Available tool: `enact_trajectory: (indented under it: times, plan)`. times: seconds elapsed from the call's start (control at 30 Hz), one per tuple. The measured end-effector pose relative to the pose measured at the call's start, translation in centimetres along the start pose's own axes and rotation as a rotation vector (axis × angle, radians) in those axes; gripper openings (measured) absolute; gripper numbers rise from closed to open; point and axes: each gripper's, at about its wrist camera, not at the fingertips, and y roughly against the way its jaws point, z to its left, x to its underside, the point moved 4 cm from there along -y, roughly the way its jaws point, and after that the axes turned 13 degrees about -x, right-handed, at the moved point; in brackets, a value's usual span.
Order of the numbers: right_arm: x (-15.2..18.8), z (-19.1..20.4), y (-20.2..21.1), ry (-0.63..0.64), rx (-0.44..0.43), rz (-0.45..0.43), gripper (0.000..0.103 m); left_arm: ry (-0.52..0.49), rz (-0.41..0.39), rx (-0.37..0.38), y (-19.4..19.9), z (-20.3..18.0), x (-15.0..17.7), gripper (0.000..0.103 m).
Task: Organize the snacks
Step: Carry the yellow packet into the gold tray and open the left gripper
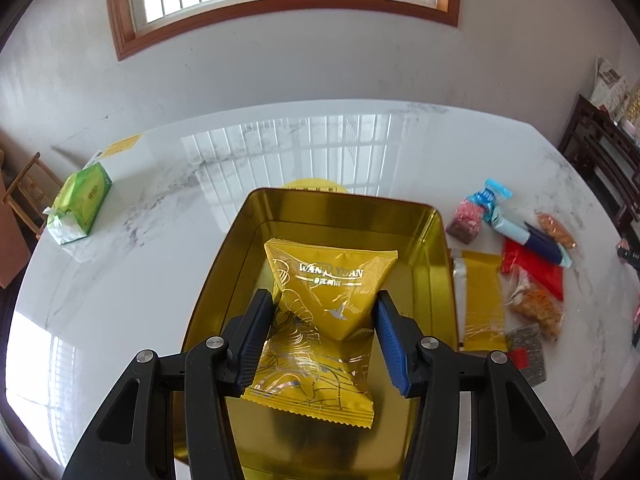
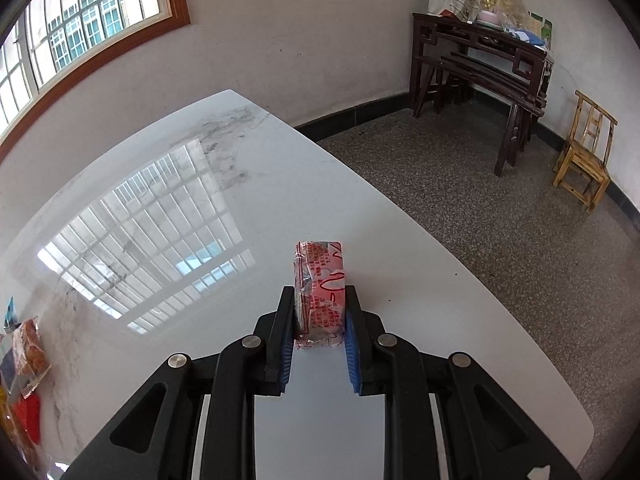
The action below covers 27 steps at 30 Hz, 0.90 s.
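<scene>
In the left wrist view my left gripper is shut on a yellow foil snack packet, pinched at its middle. The packet hangs over the open gold tin, which looks bare inside beneath it. In the right wrist view my right gripper is shut on a small red-and-white wrapped snack block, just above the white marble table near its right edge.
Loose snacks lie right of the tin: another yellow packet, a red packet, a clear bag of nuts, a blue tube, a pink candy bag. A green tissue pack sits far left. Dark wooden furniture and a chair stand beyond the table.
</scene>
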Motion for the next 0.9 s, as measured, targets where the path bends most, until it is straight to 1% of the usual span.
enact_trajectory:
  times: [0.2,0.3,0.6,0.9]
  plan:
    - [0.0,0.2,0.0,0.0,-0.004,0.003,0.02,-0.058,-0.027,-0.044,-1.1,0.1,-0.3,0.053]
    - [0.0,0.1,0.0,0.007,0.003,0.004,0.02,-0.077,-0.024,-0.048,-1.7,0.3,-0.3,0.053]
    - [0.1,0.4,-0.2,0.025,0.023,0.011,0.021,-0.084,-0.002,-0.062,-3.0,0.7,0.0,0.053]
    - [0.2,0.5,-0.2,0.028,0.026,0.013,0.021,-0.103,0.018,-0.072,-3.8,0.5,0.3,0.054]
